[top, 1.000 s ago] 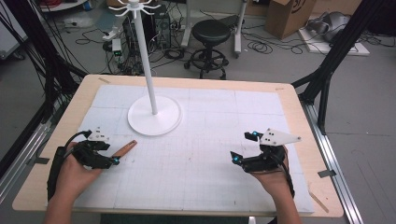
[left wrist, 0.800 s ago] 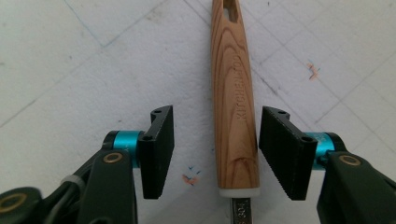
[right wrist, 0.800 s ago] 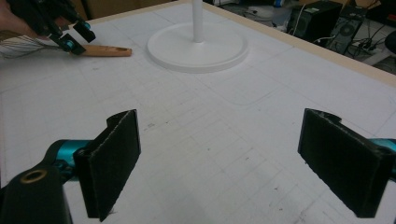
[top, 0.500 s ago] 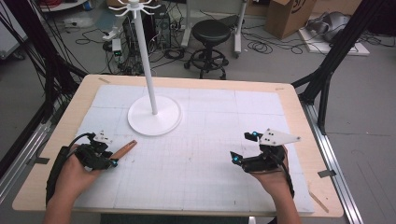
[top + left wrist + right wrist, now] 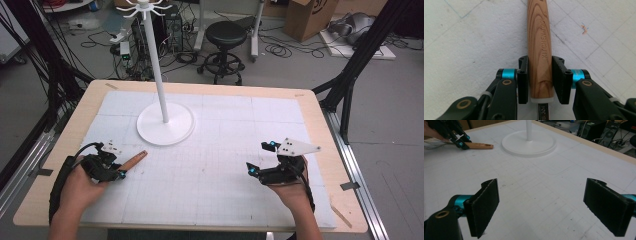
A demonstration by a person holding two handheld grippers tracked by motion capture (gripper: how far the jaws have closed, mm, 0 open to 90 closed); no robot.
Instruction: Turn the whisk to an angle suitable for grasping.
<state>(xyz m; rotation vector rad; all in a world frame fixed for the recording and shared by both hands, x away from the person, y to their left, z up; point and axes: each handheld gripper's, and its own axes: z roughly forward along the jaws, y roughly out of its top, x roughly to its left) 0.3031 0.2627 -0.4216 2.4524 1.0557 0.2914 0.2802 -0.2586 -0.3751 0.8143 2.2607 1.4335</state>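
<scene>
1. In the left gripper view the wooden handle (image 5: pixel 540 50) runs up out of the top of the frame, so its far end is cut off there. Its near end meets a white collar and a steel shank that drops out of the bottom of the frame; the working end of the tool is hidden under the gripper.
2. In the high view the left gripper (image 5: pixel 114 169) and the hand (image 5: pixel 82 187) behind it cover the metal part, and just the tip half of the handle (image 5: pixel 133 161) sticks out toward the upper right.
3. In the right gripper view the handle (image 5: pixel 479 145) lies small in the upper left of the frame. Something pale and striped sits under the far hand at the left edge, too blurred to make out.
4. The left gripper (image 5: pixel 540 78) has just been closing its jaws. Both black pads now press against the sides of the handle, low on the wood near the collar, with the engraved lettering rising above them.
5. The handle lies flat on the white mat (image 5: pixel 225 150), in the lower left of the high view, near the round base of the white stand (image 5: pixel 165 122) but not touching it.
6. The right gripper (image 5: pixel 541 207) has its jaws spread wide, with bare mat between them. In the high view it (image 5: pixel 260 157) sits at the lower right, well apart from the handle.
</scene>
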